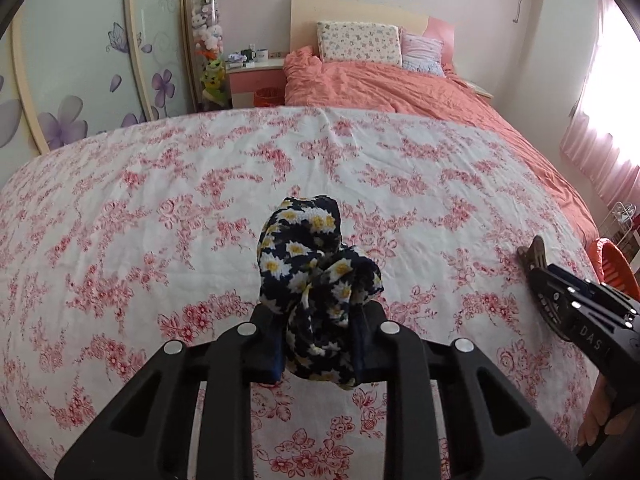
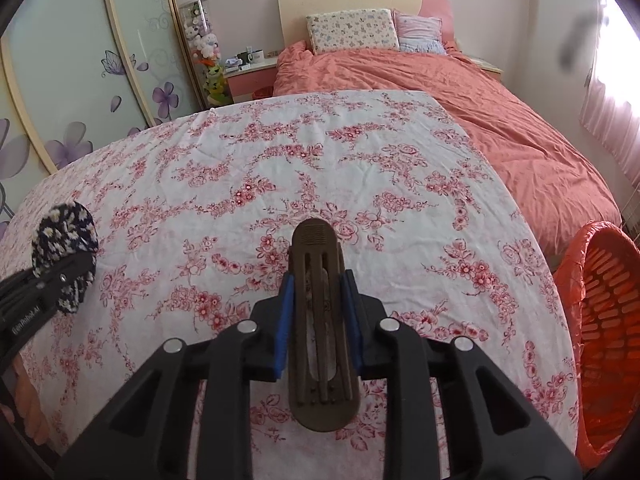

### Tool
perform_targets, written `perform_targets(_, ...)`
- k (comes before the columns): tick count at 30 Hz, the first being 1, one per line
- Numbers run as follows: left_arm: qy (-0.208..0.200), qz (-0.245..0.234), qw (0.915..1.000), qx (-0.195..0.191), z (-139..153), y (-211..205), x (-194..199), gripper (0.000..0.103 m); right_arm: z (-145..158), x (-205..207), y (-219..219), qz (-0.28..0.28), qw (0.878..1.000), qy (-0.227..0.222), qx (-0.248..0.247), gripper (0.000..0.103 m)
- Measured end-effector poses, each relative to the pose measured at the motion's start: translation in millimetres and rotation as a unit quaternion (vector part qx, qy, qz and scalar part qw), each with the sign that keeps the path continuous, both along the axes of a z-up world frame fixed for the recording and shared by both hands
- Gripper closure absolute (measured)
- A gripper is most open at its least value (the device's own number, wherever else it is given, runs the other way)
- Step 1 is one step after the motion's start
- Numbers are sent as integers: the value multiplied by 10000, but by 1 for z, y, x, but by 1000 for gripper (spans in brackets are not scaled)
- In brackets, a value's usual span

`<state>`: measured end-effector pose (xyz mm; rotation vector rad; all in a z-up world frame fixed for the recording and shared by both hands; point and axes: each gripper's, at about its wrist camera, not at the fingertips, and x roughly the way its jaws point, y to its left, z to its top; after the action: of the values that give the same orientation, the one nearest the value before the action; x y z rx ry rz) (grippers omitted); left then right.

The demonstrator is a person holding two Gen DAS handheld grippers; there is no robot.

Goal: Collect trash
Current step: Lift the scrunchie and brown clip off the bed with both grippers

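Note:
My left gripper (image 1: 318,344) is shut on a dark scrunchie with white and yellow daisies (image 1: 316,264), held above the floral cloth (image 1: 200,208). It also shows at the left edge of the right wrist view (image 2: 64,236). My right gripper (image 2: 319,320) is shut on a brown hair clip (image 2: 320,308), held lengthwise between the blue pads (image 2: 285,320). The clip's tip shows in the left wrist view (image 1: 532,254) at the right. An orange slatted basket (image 2: 604,320) with an orange bag liner stands at the table's right side.
The table is covered with a white cloth with a red flower print (image 2: 360,168). Behind it is a bed with a coral duvet (image 2: 500,120) and two pillows. A nightstand (image 1: 256,76) with mugs and a wardrobe with flower decals (image 1: 80,92) stand at the left.

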<state>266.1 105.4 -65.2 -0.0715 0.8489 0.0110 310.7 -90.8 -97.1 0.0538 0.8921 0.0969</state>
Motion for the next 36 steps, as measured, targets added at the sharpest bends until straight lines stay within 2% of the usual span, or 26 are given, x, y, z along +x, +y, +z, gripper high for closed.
perform_targets(4, 141, 64, 9998, -86, -11, 1, 3, 77, -3, 4, 1, -46, 10000, 86, -19, 70)
perform_targets(13, 124, 80, 9996, -260, -11, 6, 1, 74, -4, 5, -1, -59, 9999, 111, 76, 70)
perform_targets(24, 130, 82, 9996, -236, -11, 5, 1, 74, -4, 5, -2, -64, 9999, 111, 111, 70)
perform_targets(31, 102, 82, 9988, -461, -11, 8, 1, 73, -4, 5, -3, -65, 9998, 110, 137, 70)
perform_targets(36, 101, 82, 9988, -473, -11, 9, 0, 73, -4, 5, -3, -66, 9998, 110, 163, 70)
